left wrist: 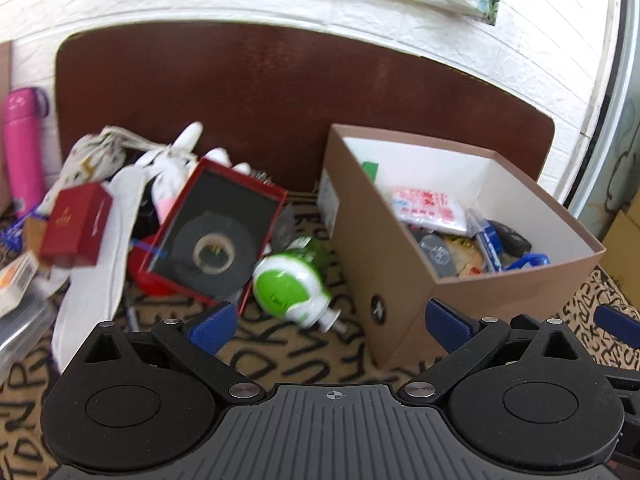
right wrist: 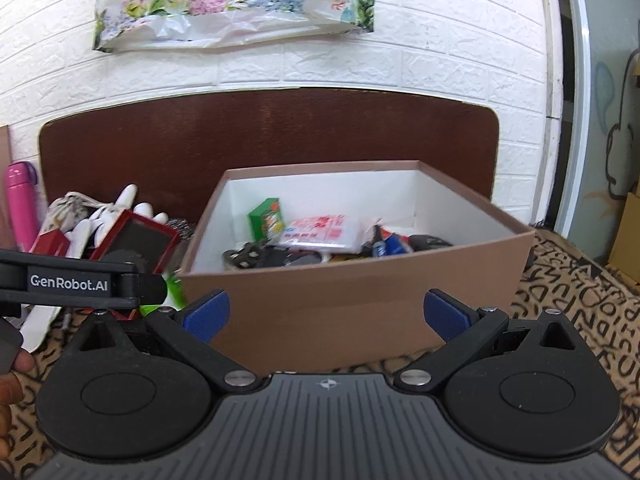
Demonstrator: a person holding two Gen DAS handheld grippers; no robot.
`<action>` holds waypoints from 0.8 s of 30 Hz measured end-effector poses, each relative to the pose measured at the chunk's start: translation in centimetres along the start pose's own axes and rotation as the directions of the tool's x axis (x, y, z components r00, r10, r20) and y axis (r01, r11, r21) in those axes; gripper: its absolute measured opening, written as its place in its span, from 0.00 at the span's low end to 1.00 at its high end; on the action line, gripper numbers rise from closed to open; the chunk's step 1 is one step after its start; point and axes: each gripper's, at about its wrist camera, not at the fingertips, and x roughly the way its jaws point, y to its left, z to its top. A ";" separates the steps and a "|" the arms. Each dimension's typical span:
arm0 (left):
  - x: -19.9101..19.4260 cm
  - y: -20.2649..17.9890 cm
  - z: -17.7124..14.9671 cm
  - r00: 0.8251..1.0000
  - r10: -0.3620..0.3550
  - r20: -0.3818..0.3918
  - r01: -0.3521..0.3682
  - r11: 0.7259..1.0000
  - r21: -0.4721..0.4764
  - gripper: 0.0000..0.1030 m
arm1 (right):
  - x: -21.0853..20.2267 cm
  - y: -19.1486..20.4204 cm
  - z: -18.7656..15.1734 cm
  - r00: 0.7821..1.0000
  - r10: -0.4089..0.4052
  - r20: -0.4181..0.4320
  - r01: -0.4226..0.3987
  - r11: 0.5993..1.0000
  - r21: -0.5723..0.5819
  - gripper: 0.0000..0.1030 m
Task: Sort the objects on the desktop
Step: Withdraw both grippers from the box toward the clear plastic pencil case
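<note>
Cloth (left wrist: 304, 356) printed with letters is overlaid by a brown box (left wrist: 384, 264) holding sorted items. Clutter is piled left of it: red case (left wrist: 212, 232), then green-white bottle (left wrist: 294, 284). Left gripper (left wrist: 326, 322) and right gripper (right wrist: 326, 316) are held spread, empty.

A brown box (right wrist: 360, 304) with a white inside is seen; a green-and-white device (left wrist: 294, 282), a red-framed black case (left wrist: 212, 232), a pink bottle (left wrist: 22, 152) and a tan, black-lettered cloth (left wrist: 304, 356) are shown.
</note>
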 end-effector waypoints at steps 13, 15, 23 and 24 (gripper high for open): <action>-2.7 4.3 -3.9 0.998 0.033 -0.062 -0.039 0.994 -0.103 1.00 | -1.5 4.0 -2.4 0.994 0.084 -0.066 -0.086 0.996 -0.017 1.00; -2.9 4.9 -4.3 0.997 0.039 -0.074 -0.047 0.992 -0.116 1.00 | -1.6 4.5 -2.6 0.993 0.090 -0.072 -0.092 0.995 -0.023 1.00; -3.7 7.1 -5.2 0.994 0.057 -0.098 -0.072 0.986 -0.154 1.00 | -1.8 6.4 -3.1 0.989 0.113 -0.097 -0.118 0.992 -0.052 1.00; -3.8 7.4 -5.3 0.993 0.059 -0.103 -0.075 0.984 -0.161 1.00 | -1.7 6.7 -3.2 0.988 0.116 -0.100 -0.122 0.991 -0.055 1.00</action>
